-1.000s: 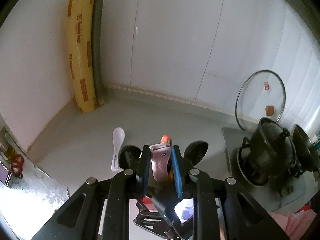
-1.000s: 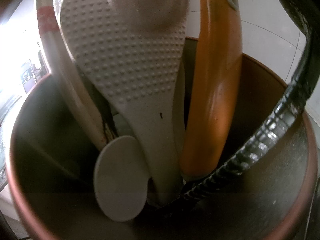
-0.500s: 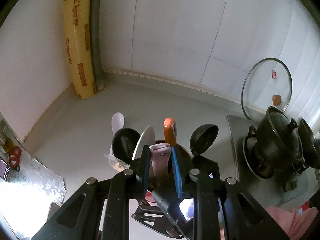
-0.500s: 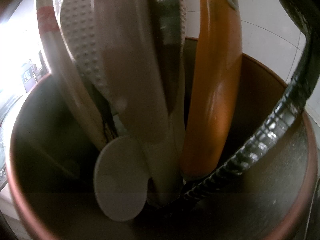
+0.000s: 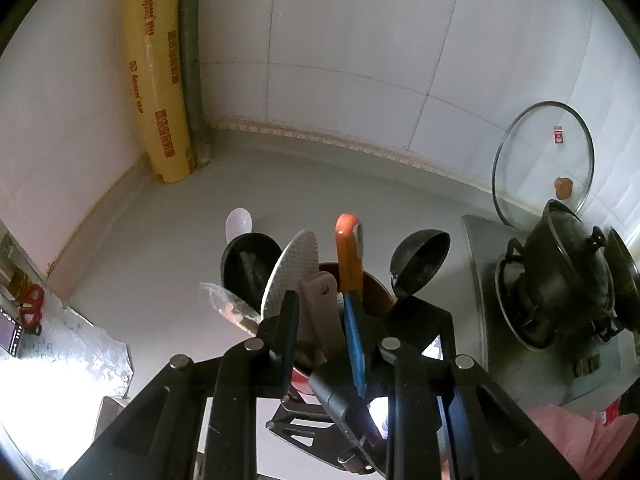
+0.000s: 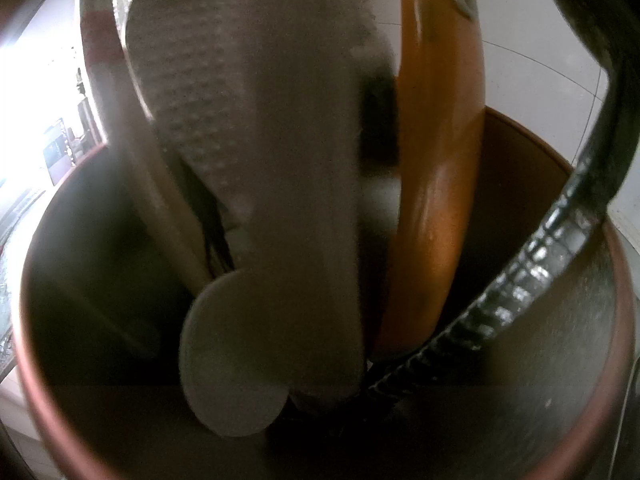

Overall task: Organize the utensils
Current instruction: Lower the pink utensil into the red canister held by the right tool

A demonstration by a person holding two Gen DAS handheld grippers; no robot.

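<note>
Left wrist view: we see the left hand-held gripper (image 5: 324, 328) clamped narrowly on a pale pink-handled utensil (image 5: 320, 304), its lower end already down inside the reddish-brown utensil holder (image 5: 378, 292) that stands on the grey table (image 5: 160, 264), near the middle of the scene. Already standing in the holder are a white dimpled rice paddle (image 5: 294, 272), an orange-handled tool (image 5: 350, 252) and two dark ladles, one on the left (image 5: 250, 260) and one on the right (image 5: 420, 258). One white spoon (image 5: 239, 222) lies on the table just beyond the holder, partly hidden by the left ladle, and we judge it remains to be collected. From the right wrist camera we look straight down into the holder, where the blurred pink handle (image 6: 304, 200) sits in front of the paddle beside the orange handle (image 6: 440, 160) and a ridged black handle (image 6: 520, 264). The right hand-held gripper's own fingers are out of view there; we take it to be fully closed, and what it grips we cannot tell. By our reckoning most of the sorting is done: releasing this piece and fetching the spoon are left. Far right, a pot (image 5: 560, 264) and glass lid (image 5: 544, 164) sit by the wall.
</note>
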